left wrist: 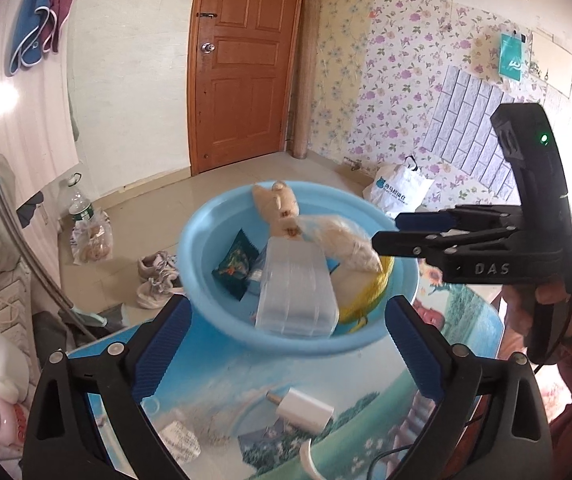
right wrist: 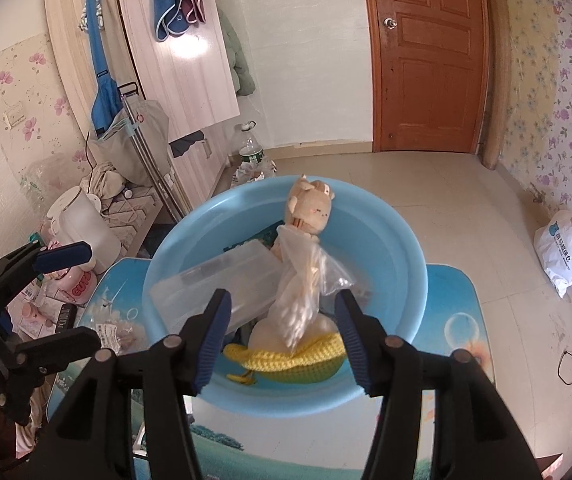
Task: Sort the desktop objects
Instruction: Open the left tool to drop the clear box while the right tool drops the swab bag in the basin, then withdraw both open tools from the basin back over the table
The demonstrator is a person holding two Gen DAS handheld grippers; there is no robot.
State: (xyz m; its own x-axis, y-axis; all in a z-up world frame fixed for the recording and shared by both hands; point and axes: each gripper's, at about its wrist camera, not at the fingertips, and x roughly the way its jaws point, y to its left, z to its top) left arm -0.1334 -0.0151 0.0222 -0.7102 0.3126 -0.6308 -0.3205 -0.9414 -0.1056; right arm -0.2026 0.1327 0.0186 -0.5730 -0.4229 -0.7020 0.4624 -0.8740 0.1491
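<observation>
Two claws hang over a light blue basin (right wrist: pixel 406 264) that stands on the printed worktop (left wrist: pixel 438 332), and the sorted things lie inside the basin. A clear plastic box (right wrist: pixel 213 284) leans there tilted; in the right wrist view its long axis runs from lower left up to the right, toward the plush toy (right wrist: pixel 312 204). The toy stands nearly upright against the far wall of the basin, its head at the top. A clear bag (right wrist: pixel 306 288) with pale contents lies with its long axis running down from the toy toward a yellow knitted piece (right wrist: pixel 298 360), which lies across the near side of the basin.

The left claw (left wrist: pixel 286 344) is spread wide and nothing is between its blue pads; it points down toward the near rim of the basin. The right claw (right wrist: pixel 283 336) is partly open, about half of its spread, and its pads do not press on anything, though the bag and the knitted piece show in the gap.

Only the left wrist view shows a white charger (left wrist: pixel 306 410) and a crumpled paper (left wrist: pixel 179 446) on the worktop before the basin, a dark snack packet (left wrist: pixel 235 262) inside the basin, and the hand (left wrist: pixel 542 300) that holds the right claw from the side.
</observation>
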